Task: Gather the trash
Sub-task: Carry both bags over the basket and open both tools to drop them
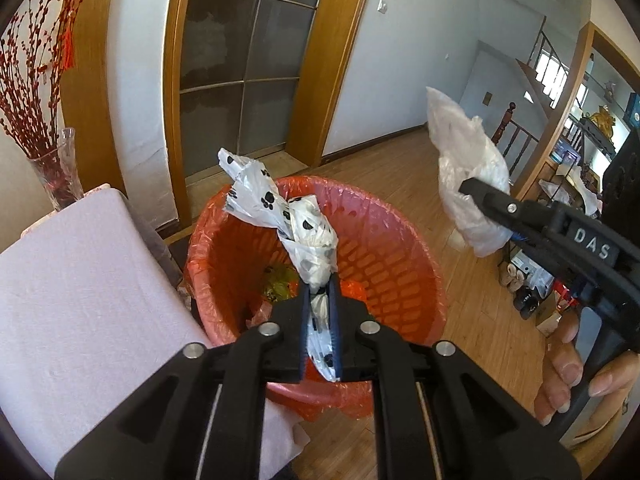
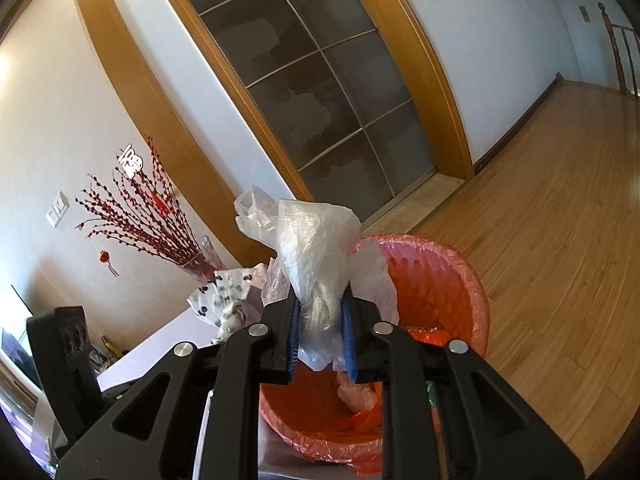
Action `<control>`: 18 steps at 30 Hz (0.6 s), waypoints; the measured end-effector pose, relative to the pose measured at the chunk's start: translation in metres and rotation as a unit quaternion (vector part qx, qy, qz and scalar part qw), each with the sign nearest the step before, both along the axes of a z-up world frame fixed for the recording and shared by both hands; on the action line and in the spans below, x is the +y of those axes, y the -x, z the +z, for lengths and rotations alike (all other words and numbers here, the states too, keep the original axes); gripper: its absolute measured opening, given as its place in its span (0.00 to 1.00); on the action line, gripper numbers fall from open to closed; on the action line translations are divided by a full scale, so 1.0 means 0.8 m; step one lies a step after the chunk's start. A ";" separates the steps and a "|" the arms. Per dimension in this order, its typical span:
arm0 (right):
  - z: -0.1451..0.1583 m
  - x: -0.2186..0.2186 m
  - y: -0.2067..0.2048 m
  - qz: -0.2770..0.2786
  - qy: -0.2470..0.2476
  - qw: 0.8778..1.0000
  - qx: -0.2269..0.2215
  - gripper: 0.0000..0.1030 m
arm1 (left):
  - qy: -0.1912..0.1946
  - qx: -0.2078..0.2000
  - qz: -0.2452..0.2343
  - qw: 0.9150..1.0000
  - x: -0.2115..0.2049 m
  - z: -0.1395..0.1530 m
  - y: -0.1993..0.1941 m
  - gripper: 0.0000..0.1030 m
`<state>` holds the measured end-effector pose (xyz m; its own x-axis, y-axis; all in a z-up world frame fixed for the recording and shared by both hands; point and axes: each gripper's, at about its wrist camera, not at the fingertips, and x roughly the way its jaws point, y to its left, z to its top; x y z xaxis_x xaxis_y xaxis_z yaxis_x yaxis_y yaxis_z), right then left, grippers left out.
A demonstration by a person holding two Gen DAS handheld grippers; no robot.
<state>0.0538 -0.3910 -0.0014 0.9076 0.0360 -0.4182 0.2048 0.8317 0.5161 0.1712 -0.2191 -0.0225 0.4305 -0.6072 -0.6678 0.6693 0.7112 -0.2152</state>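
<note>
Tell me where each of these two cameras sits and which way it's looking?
Left wrist view: sits on the left tool, looking down along it into the orange bin; its fingers pinch a paw-print bag; the right tool and a hand show.
Right wrist view: sits on the right tool, tilted, facing the sliding door; it pinches a clear bag.
Shared: the bin, both bags, door, red branches.

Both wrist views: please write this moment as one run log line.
left gripper: shut on white paw-print plastic bag | right gripper: shut on clear crumpled plastic bag | red lined plastic bin: below both
</note>
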 end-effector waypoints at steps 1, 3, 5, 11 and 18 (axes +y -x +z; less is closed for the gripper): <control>-0.002 -0.002 -0.002 0.000 -0.003 1.000 0.001 0.27 | 0.000 0.002 0.002 1.000 -0.001 -0.002 -0.001 0.14; -0.004 -0.004 -0.004 -0.002 -0.004 1.000 0.004 0.33 | 0.000 0.012 0.005 1.000 0.000 -0.008 -0.006 0.21; -0.007 -0.006 -0.005 -0.005 -0.004 1.000 0.007 0.38 | -0.002 0.019 0.011 1.000 0.002 -0.016 -0.011 0.27; -0.009 0.003 0.014 -0.026 0.025 0.999 0.018 0.58 | -0.007 0.023 0.034 0.999 0.025 -0.020 -0.014 0.37; 0.002 0.040 0.047 -0.034 0.097 0.994 0.020 0.89 | -0.018 -0.054 0.075 0.996 0.078 0.004 0.028 0.69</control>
